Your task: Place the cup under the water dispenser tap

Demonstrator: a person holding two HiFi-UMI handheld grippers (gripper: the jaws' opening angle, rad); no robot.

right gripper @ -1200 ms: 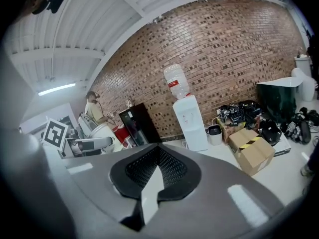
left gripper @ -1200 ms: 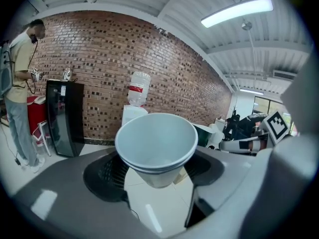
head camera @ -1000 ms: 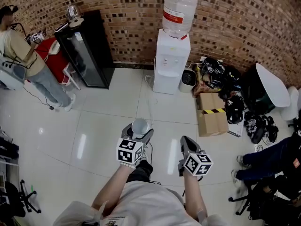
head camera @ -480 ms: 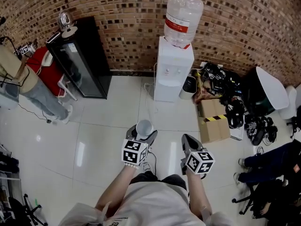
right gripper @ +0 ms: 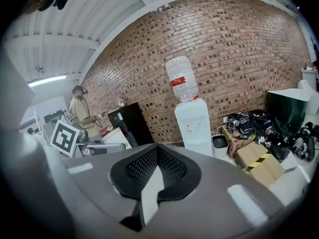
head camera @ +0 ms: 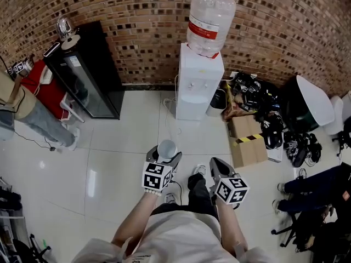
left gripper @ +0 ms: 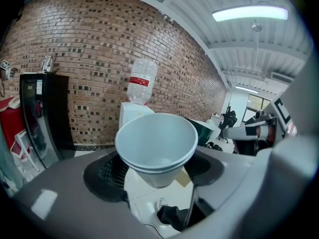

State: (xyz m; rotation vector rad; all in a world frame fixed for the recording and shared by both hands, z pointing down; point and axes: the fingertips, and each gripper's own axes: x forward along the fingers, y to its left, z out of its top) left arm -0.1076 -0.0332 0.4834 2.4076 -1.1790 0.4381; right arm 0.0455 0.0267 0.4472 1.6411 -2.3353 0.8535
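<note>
A white paper cup (head camera: pixel 166 148) stands upright between the jaws of my left gripper (head camera: pixel 164 156), which is shut on its sides. In the left gripper view the cup (left gripper: pixel 156 146) is empty and fills the middle of the left gripper (left gripper: pixel 157 164). The white water dispenser (head camera: pixel 199 81) with a clear bottle on top stands against the brick wall, well ahead of both grippers. It also shows behind the cup as the dispenser (left gripper: pixel 132 113) and as the dispenser (right gripper: pixel 195 125). My right gripper (head camera: pixel 217 167) is beside the left one, its jaws shut on nothing (right gripper: pixel 156 154).
A black glass-door fridge (head camera: pixel 83 75) stands left of the dispenser. A small bin (head camera: pixel 219 98), a cardboard box (head camera: pixel 248 141), dark gear and a large white-lidded bin (head camera: pixel 310 104) crowd the right. A person (head camera: pixel 24 106) stands at the far left. Cables trail on the tiled floor.
Both grippers and the cup have been carried forward toward the dispenser, which sits nearer in view. The person at the left has slid toward the frame's edge.
</note>
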